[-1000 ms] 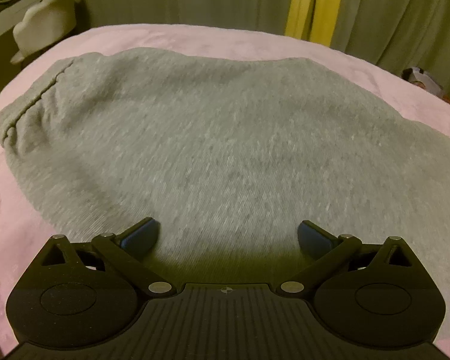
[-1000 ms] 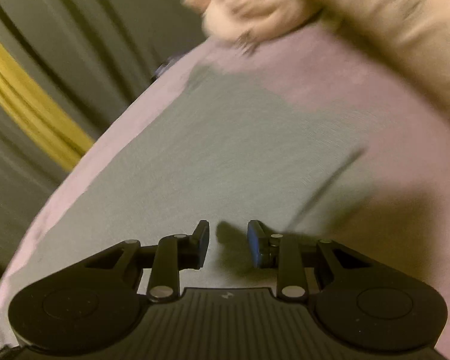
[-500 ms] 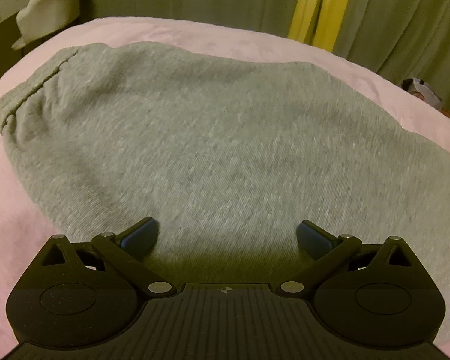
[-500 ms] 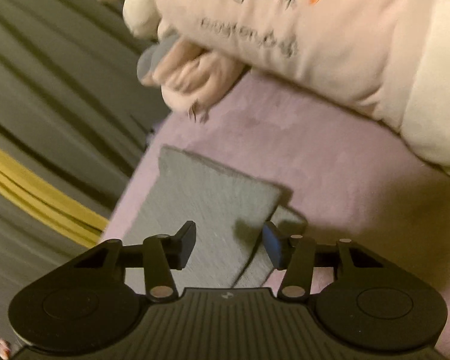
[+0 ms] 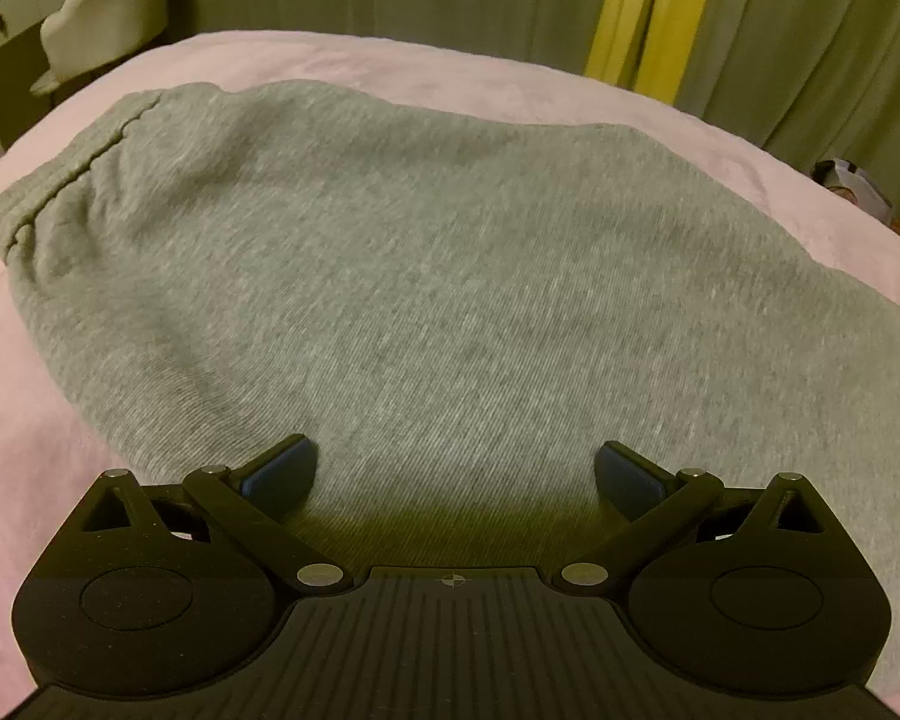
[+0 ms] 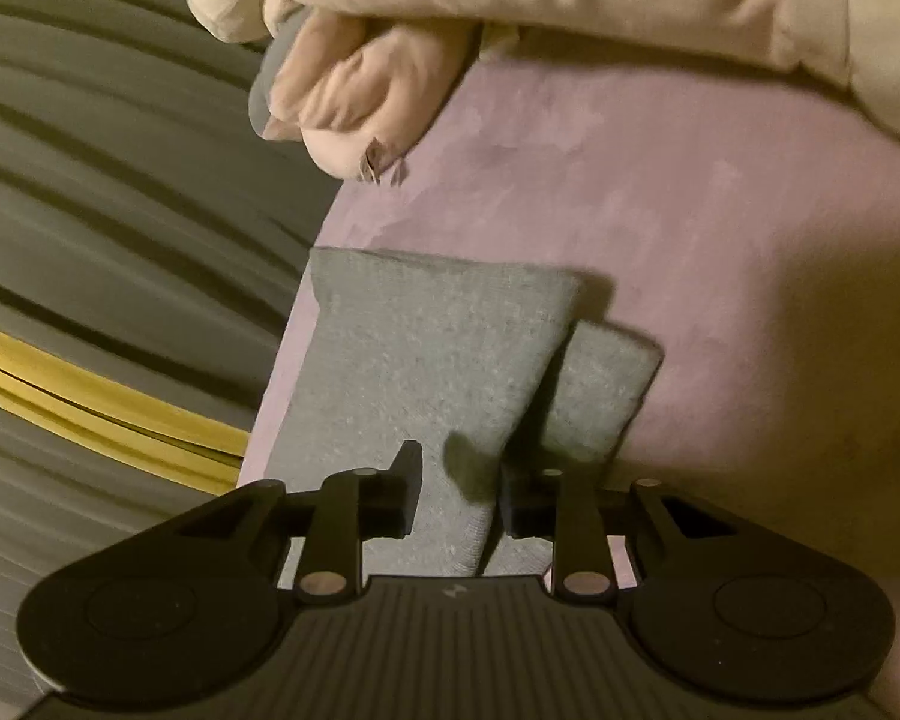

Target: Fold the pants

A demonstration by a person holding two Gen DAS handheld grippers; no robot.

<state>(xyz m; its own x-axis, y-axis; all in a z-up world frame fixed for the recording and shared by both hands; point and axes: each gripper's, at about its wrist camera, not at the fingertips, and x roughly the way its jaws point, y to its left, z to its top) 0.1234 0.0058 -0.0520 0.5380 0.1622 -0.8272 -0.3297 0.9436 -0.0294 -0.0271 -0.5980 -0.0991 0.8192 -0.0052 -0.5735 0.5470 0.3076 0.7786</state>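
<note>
Grey knit pants (image 5: 450, 300) on the pink bed (image 5: 390, 69): cuffs (image 6: 444, 324) now reached by right gripper (image 6: 459, 492), jaws narrowed, nothing gripped; left gripper (image 5: 455, 468) jaws wide apart.

Both views are dimly lit with a yellowish cast. Straight lines are bowed at the fisheye edges. A soft shadow is cast under each tool, and slight blur is seen throughout.

Left claw (image 5: 455, 474) wide — right claw (image 6: 461, 495) narrower
</note>
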